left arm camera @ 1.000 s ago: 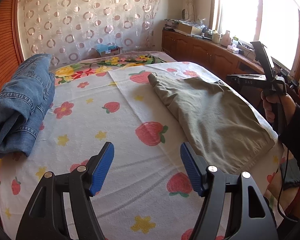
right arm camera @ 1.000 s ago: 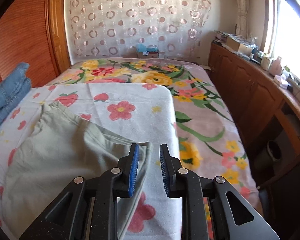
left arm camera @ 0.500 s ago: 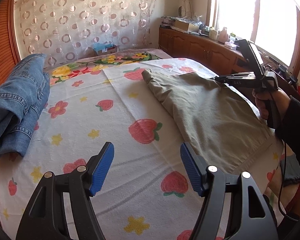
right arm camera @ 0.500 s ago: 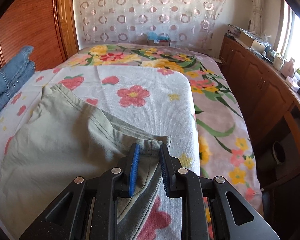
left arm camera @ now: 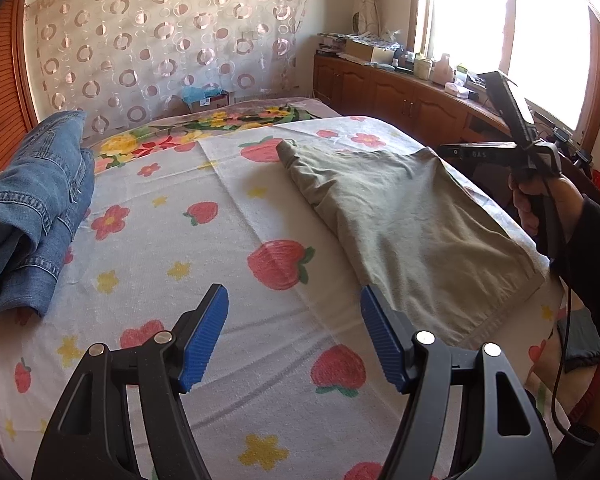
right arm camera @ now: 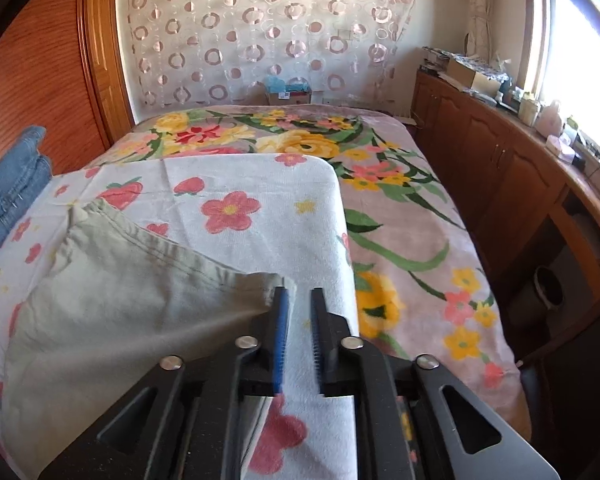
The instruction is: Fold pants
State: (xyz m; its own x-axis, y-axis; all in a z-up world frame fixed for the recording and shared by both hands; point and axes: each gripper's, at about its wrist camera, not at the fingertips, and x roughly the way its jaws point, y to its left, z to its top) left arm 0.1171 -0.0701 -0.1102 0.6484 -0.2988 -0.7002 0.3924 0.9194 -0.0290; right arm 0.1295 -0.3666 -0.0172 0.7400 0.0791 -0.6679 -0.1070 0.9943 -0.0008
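Note:
Olive-green pants [left arm camera: 408,220] lie folded flat on a white strawberry-print towel [left arm camera: 228,264] on the bed; they also show in the right wrist view [right arm camera: 112,304]. My left gripper [left arm camera: 294,320] is open and empty, above the towel just left of the pants' near hem. My right gripper [right arm camera: 298,308] has its jaws a narrow gap apart with only towel between them, right beside the pants' far corner. In the left wrist view the right gripper's body [left arm camera: 516,140] hovers at the pants' right edge.
A pile of blue jeans [left arm camera: 32,208] lies at the bed's left side. A floral bedspread [right arm camera: 400,208] covers the bed's far and right parts. Wooden cabinets [right arm camera: 500,168] with clutter run under the window. A wooden wardrobe [right arm camera: 40,80] stands left.
The right gripper has lifted off the pants' corner, which lay between its jaws half a second ago, and now sits beside it. The left gripper has stayed open, shifting slightly.

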